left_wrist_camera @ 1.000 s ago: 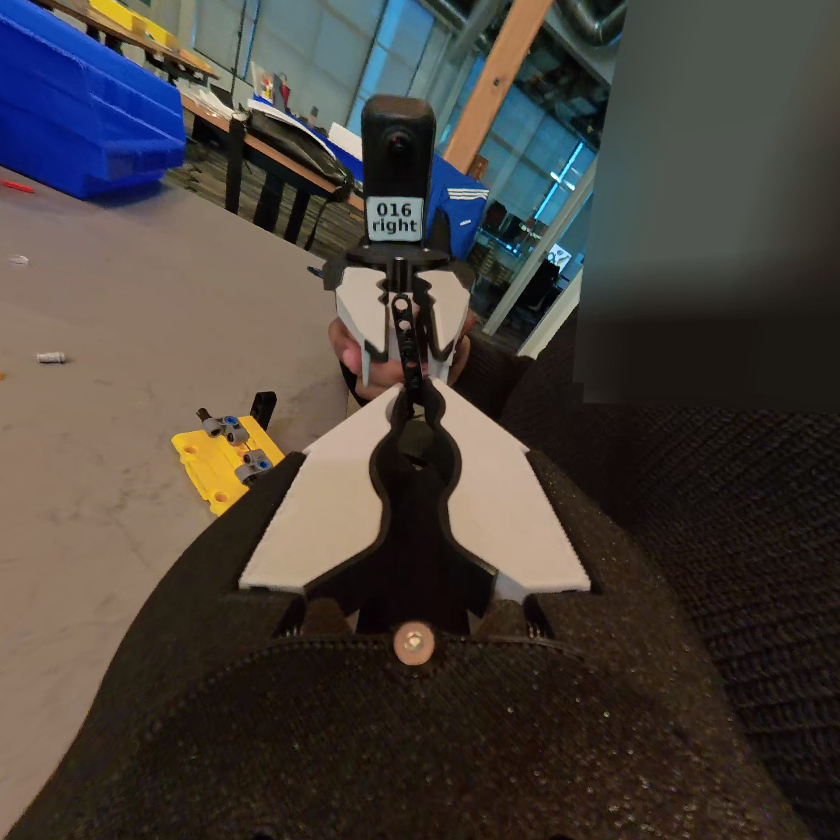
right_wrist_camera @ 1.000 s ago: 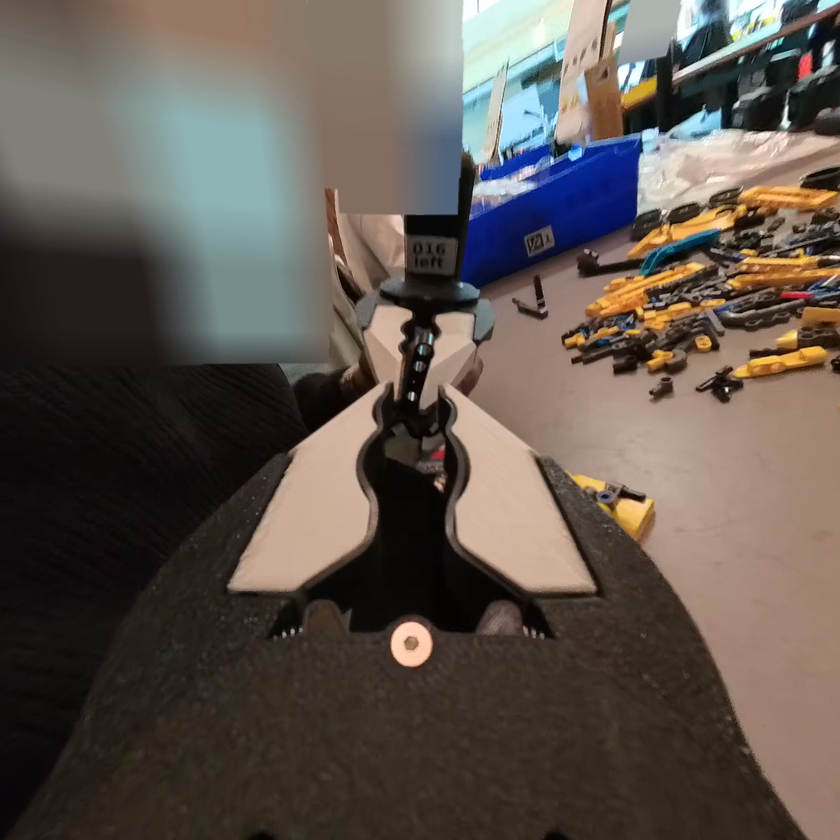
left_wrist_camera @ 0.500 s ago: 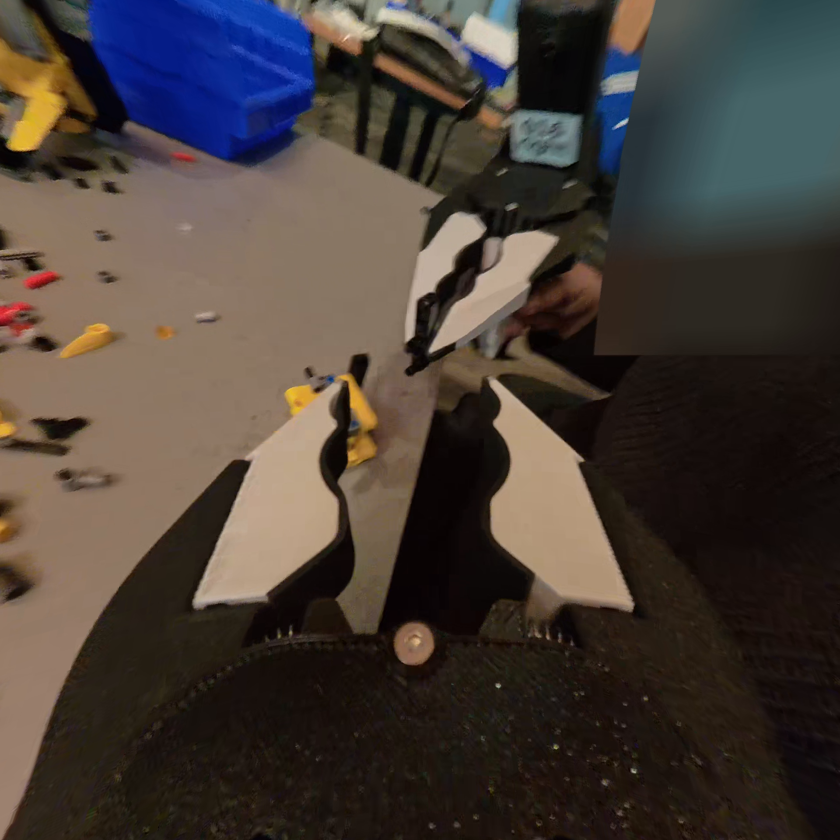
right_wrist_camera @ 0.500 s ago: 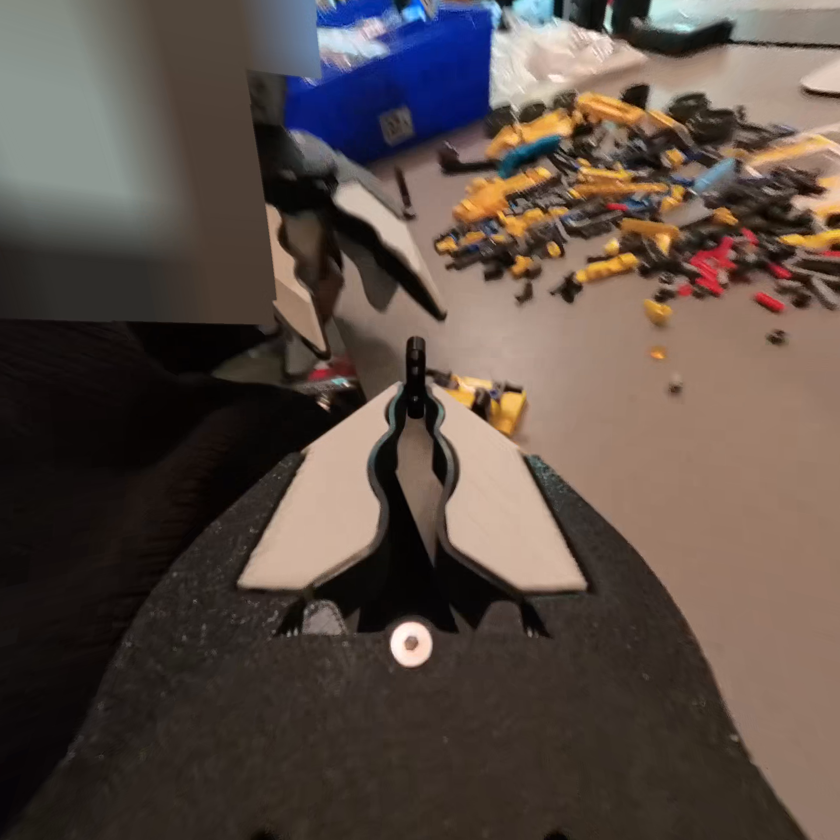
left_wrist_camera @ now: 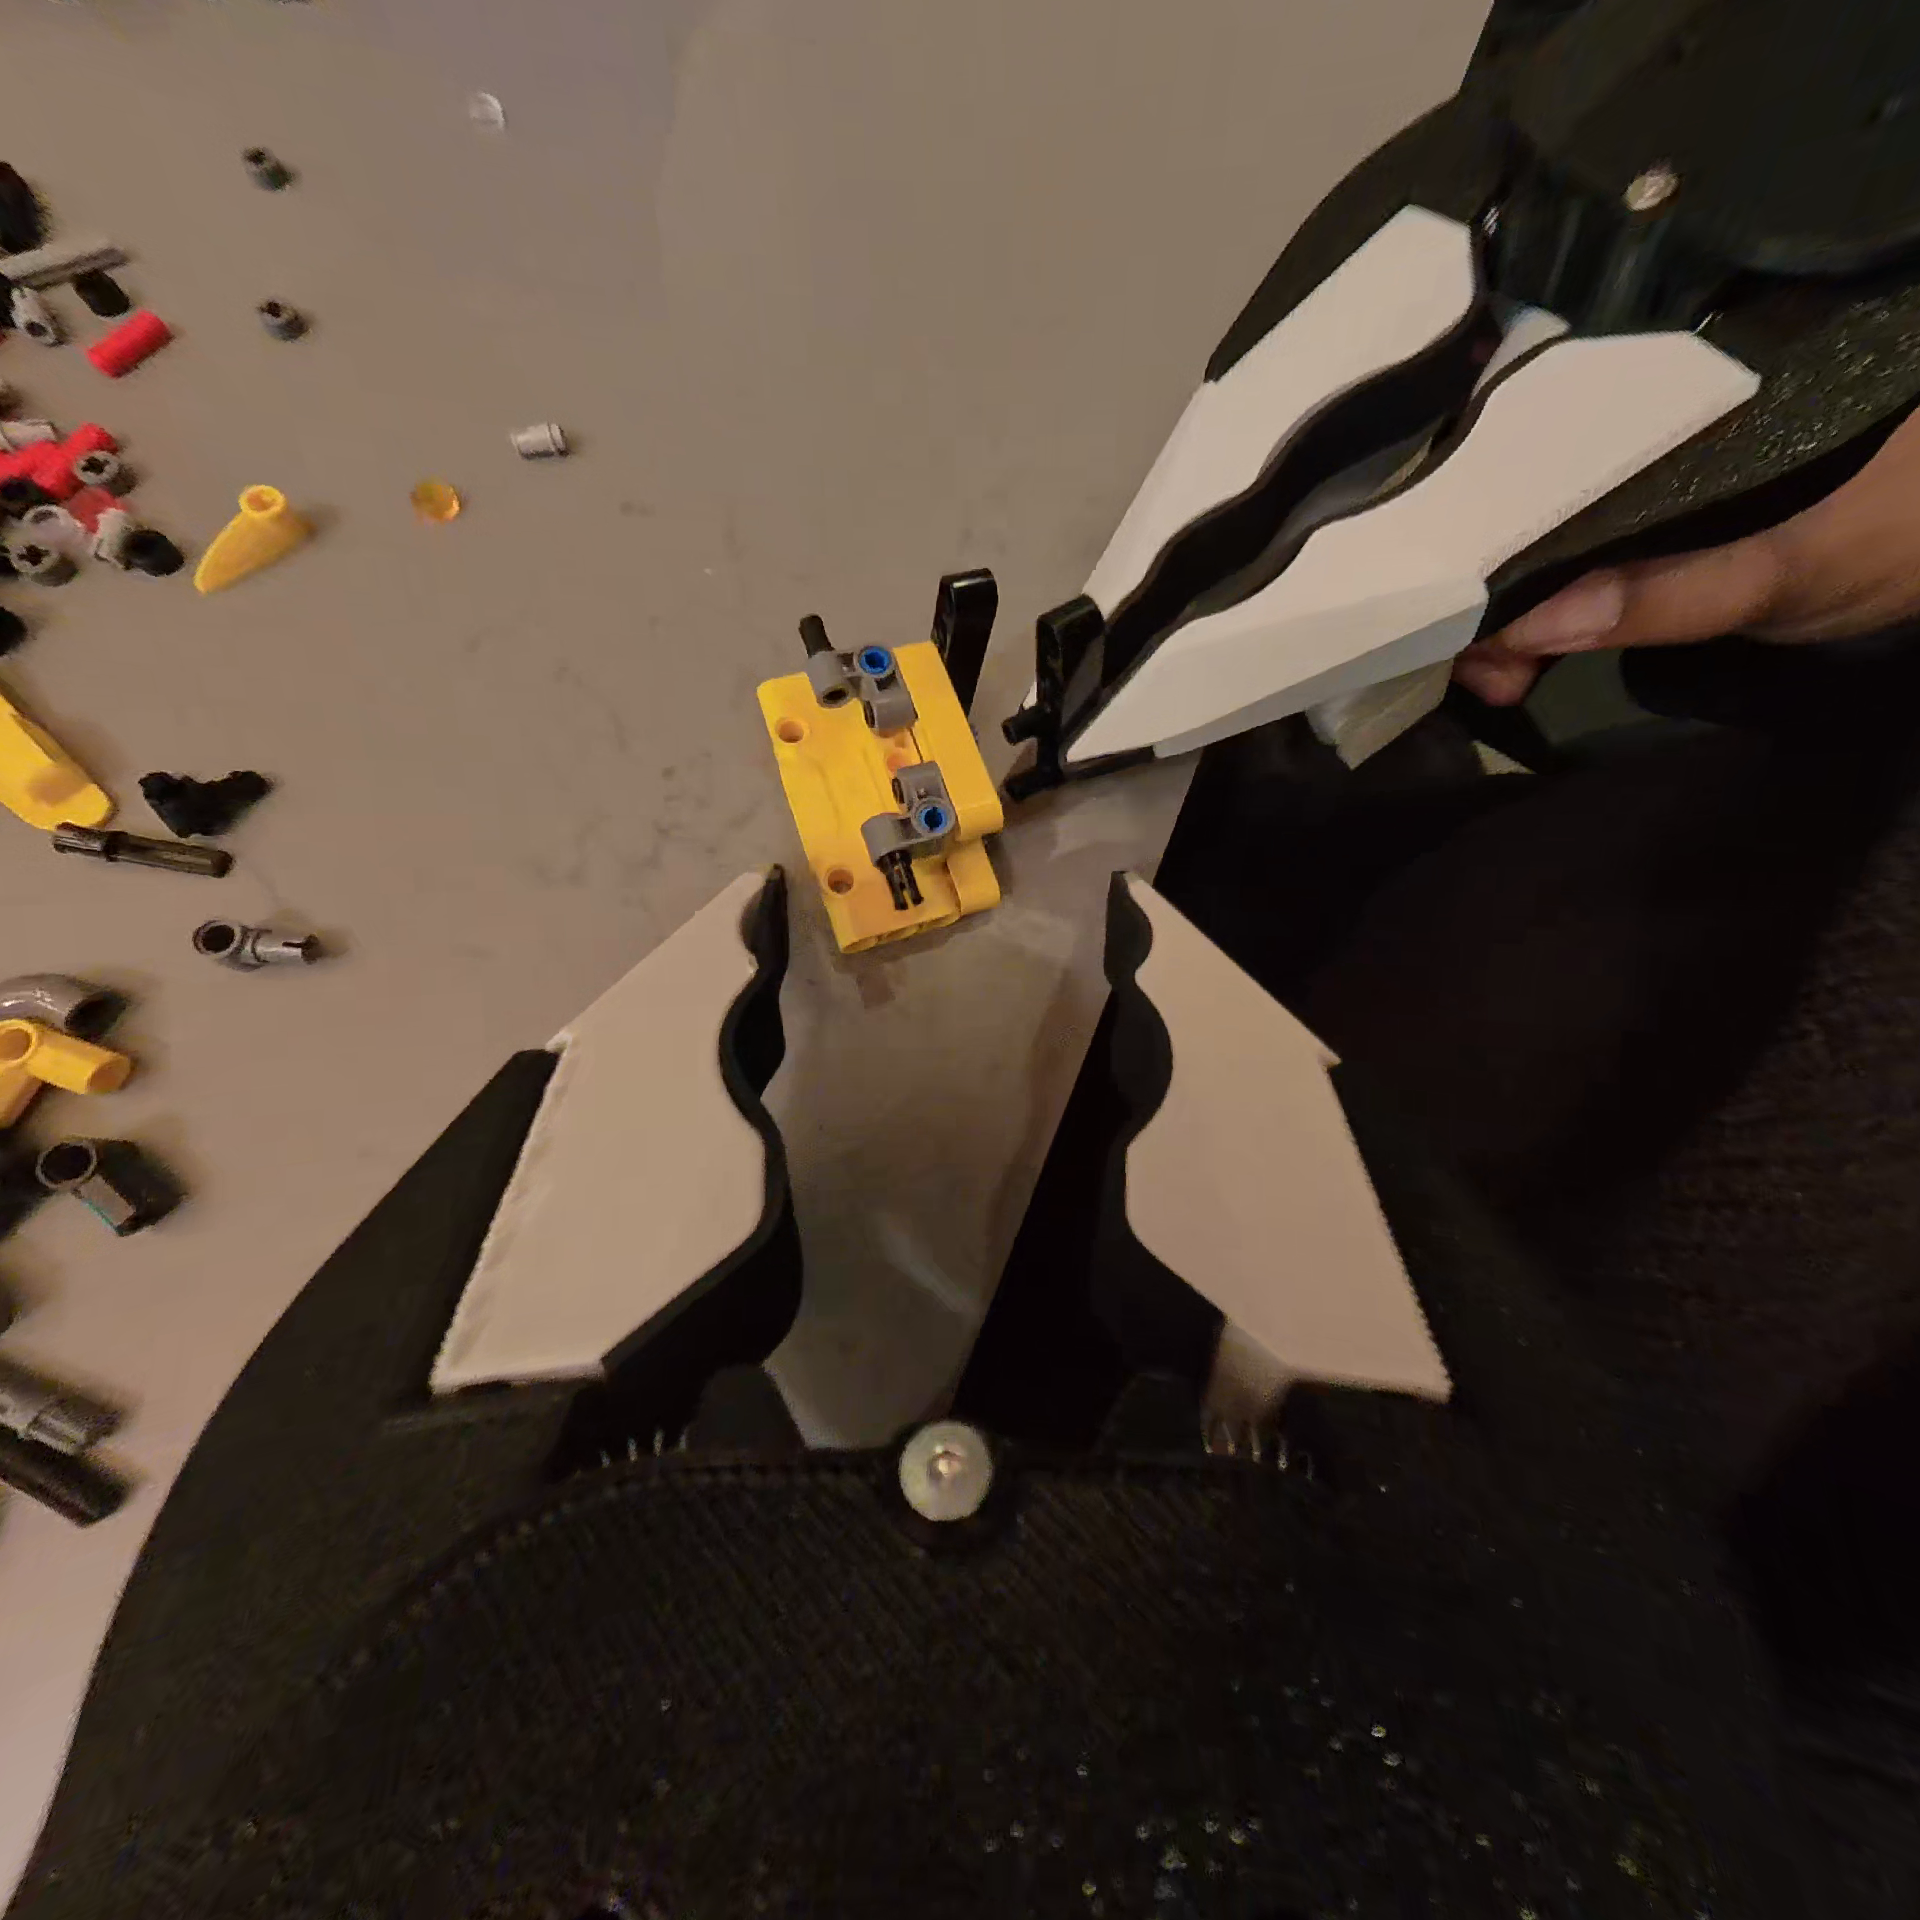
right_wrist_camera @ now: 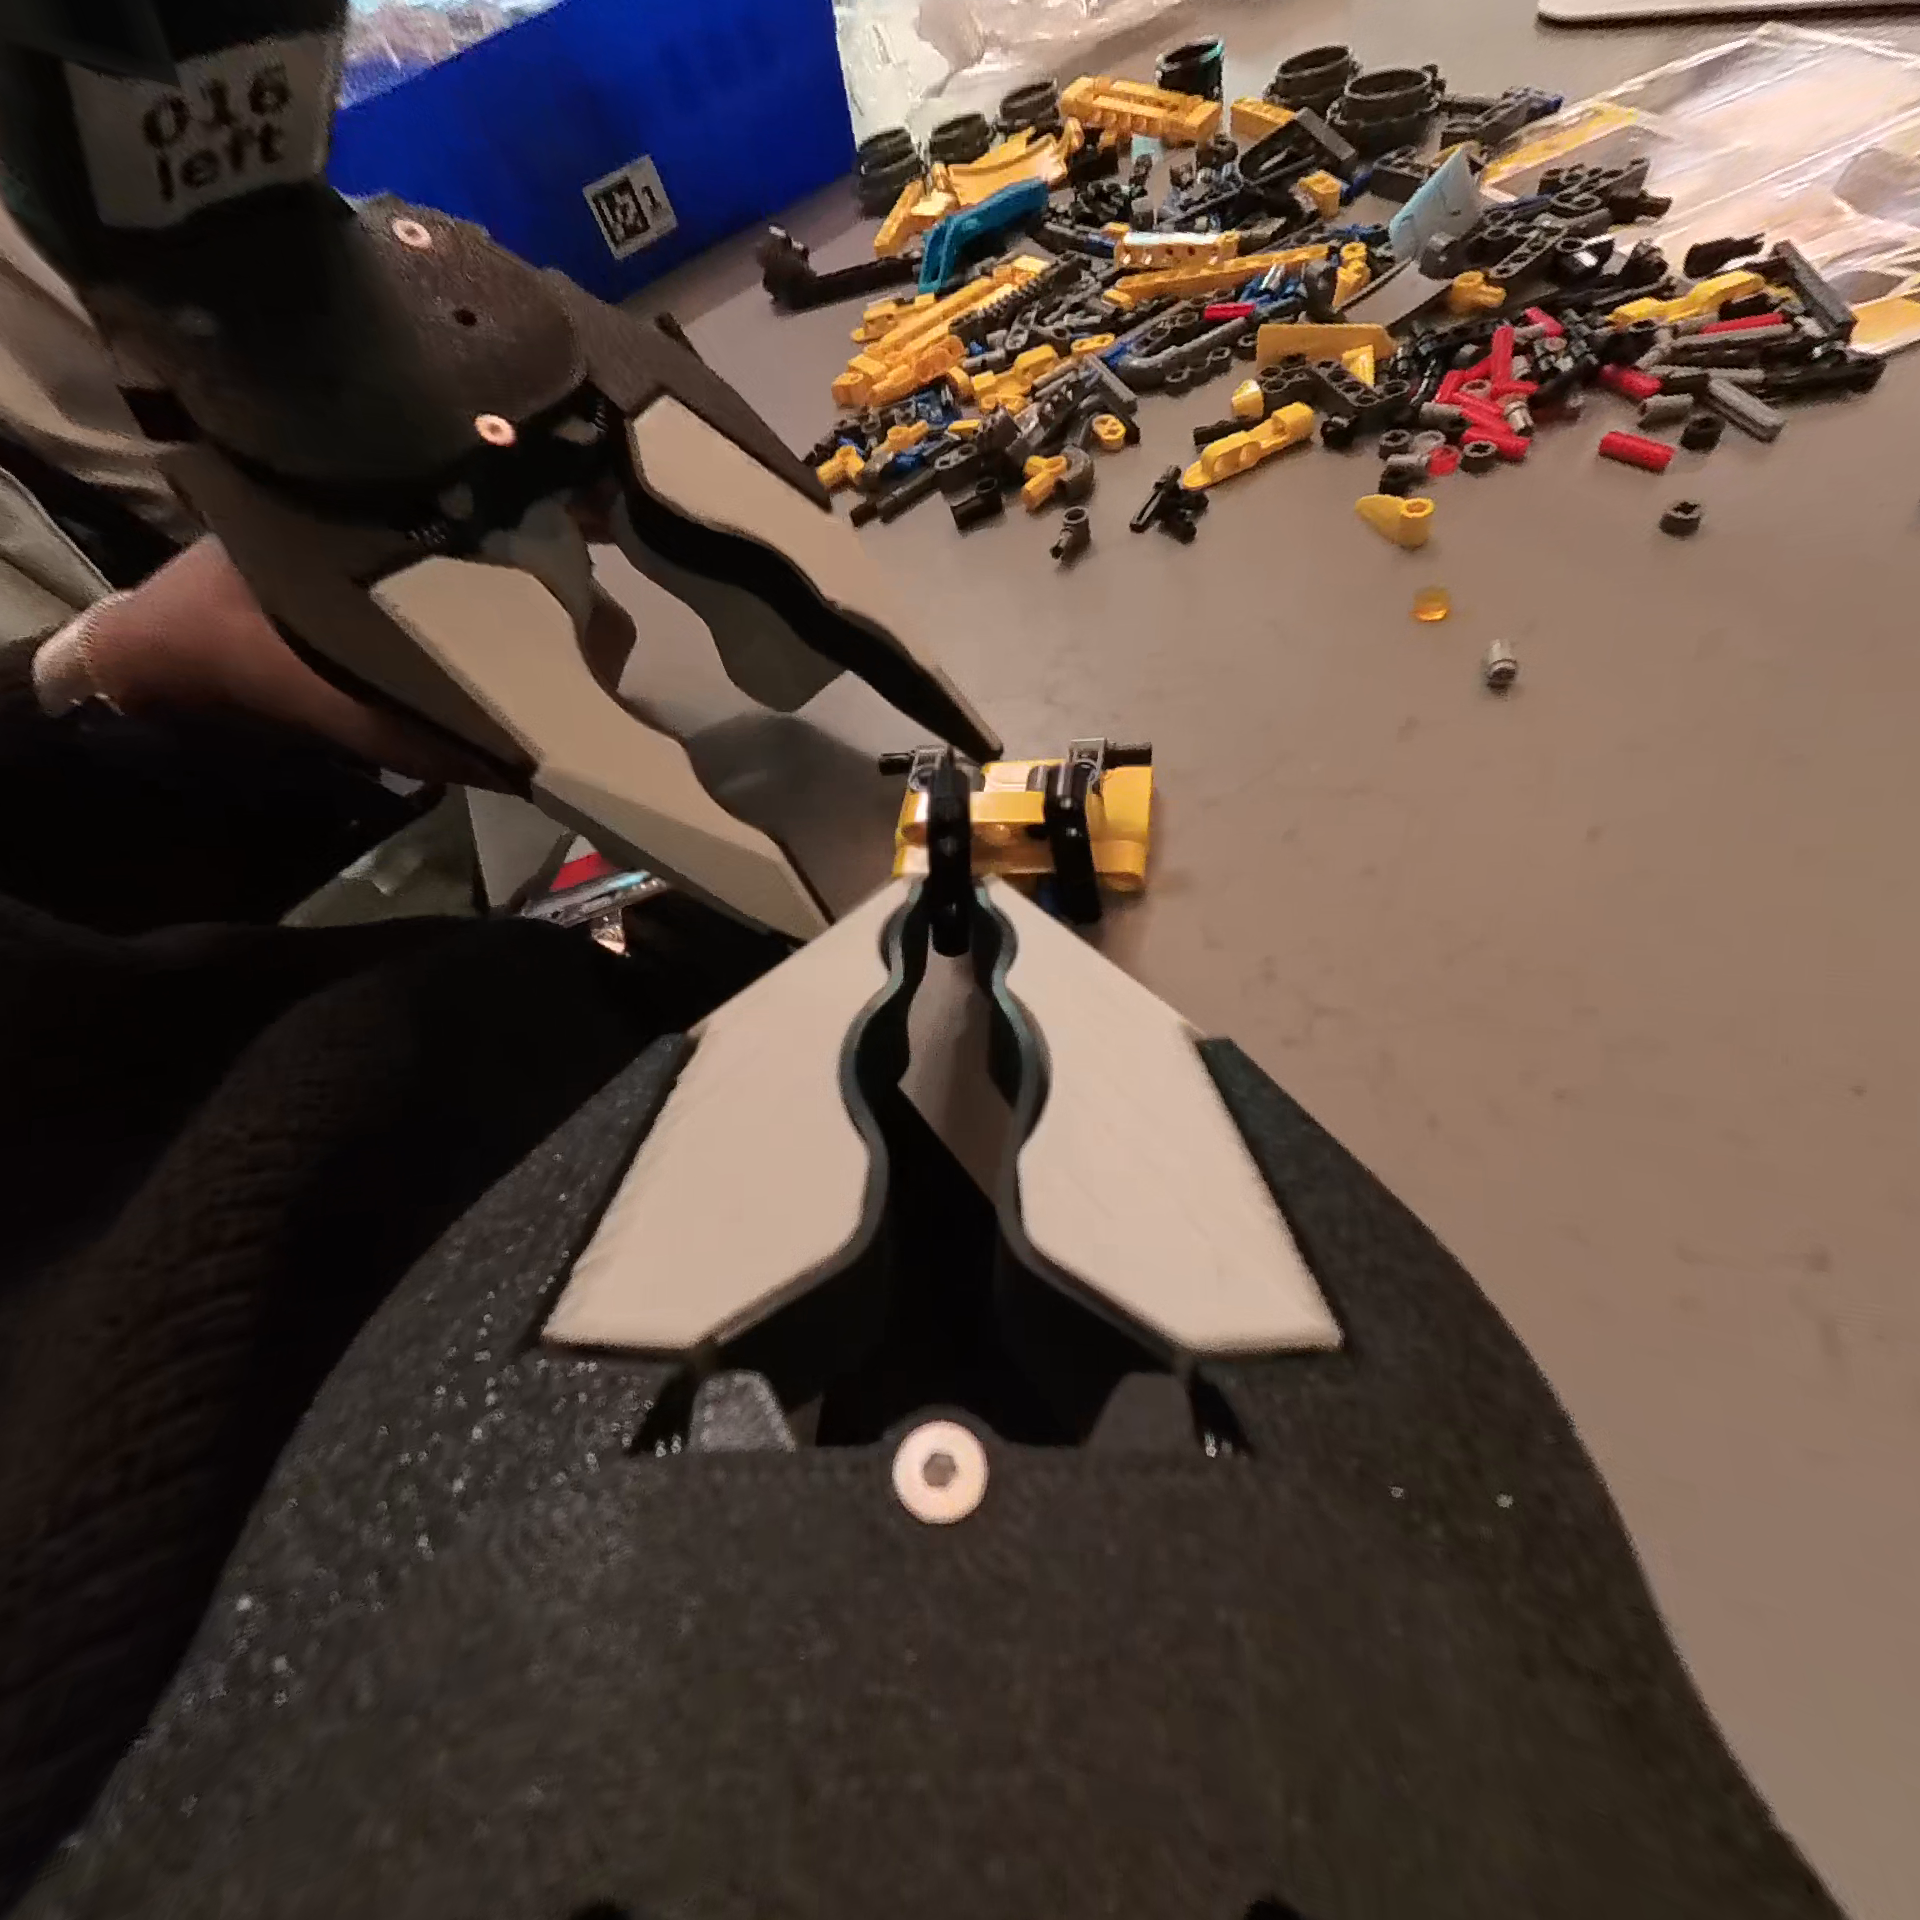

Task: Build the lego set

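A grey surface [left_wrist_camera: 935,260] carries everything, with a scatter of yellow, black and red building parts [right_wrist_camera: 1299,312] across the upper right of the right wrist view and a blue bin [right_wrist_camera: 582,135] at its upper left.

The yellow block [left_wrist_camera: 878,795] lies flat at the centre of the left wrist view, just beyond the tips of the left gripper [left_wrist_camera: 940,904], whose jaws stand wide apart and hold nothing. Its long axis runs from upper left to lower right of that frame, roughly in line with the gap between the jaws; two grey connectors with blue pins sit on its top face.

The right gripper [left_wrist_camera: 1049,727] comes in from the upper right, jaws closed on a thin black beam [right_wrist_camera: 948,862]. The beam sticks out past the tips — its end is just beside the block's right edge; whether it touches I cannot tell. A second black beam [left_wrist_camera: 966,629] stands at the block's far corner. Both grippers are close to the block.
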